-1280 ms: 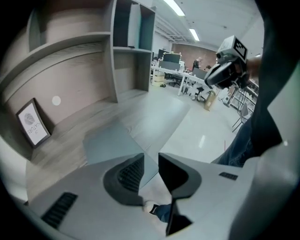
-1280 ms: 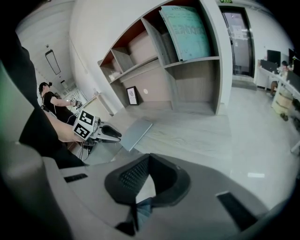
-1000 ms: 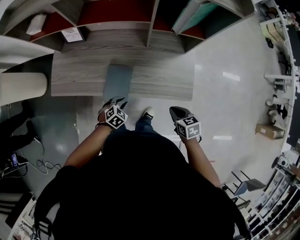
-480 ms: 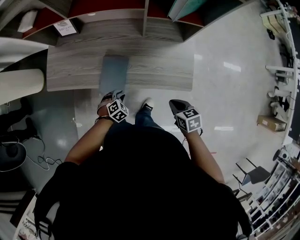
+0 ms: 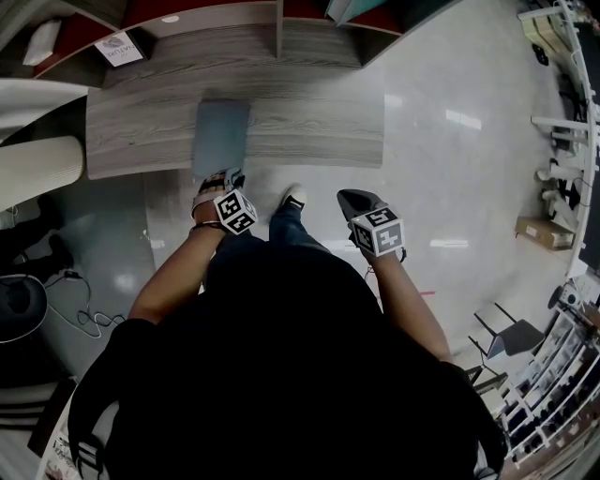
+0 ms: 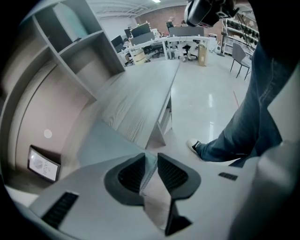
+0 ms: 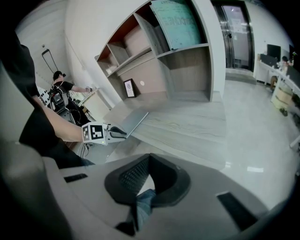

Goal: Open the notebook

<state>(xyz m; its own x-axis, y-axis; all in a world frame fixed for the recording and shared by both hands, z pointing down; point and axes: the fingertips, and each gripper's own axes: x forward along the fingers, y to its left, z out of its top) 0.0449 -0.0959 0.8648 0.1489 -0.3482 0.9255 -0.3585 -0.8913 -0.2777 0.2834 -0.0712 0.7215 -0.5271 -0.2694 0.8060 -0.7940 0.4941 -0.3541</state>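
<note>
The lower half of the head view is all dark torso, so nothing of the floor right below shows. The shelves [image 5: 225, 19] are cut off by the top edge. The marker cube and hand cover the left gripper's [image 5: 221, 180] tips from above, so over to its own camera.

There the left gripper [image 6: 151, 155] has its jaws parted by a narrow slit and grips nothing. The near corner of the grey-blue notebook [image 6: 101, 143] shows in that slit. Whether a jaw is touching the cover, I can't tell. The right gripper's camera sees the left gripper [image 7: 119, 133] from the side, its tips right at the notebook's [image 7: 131, 121] near corner.

The notebook [image 5: 222, 136] lies shut and flat on the left part of the wooden table [image 5: 309, 122], its near end at the table's near edge.

The right gripper [image 5: 352, 199] hangs over bare floor, right of the shoe [image 5: 294, 198] and well apart from the notebook. In its own view the right gripper [image 7: 150, 157] is clenched tip to tip on nothing, with only blue jeans behind the jaws.

Since a second ago the table and notebook have slid up and left in the head view, and less of the shelves is showing. The left gripper is still at the notebook's near edge, the right has barely moved, and the cover is still down.
</note>
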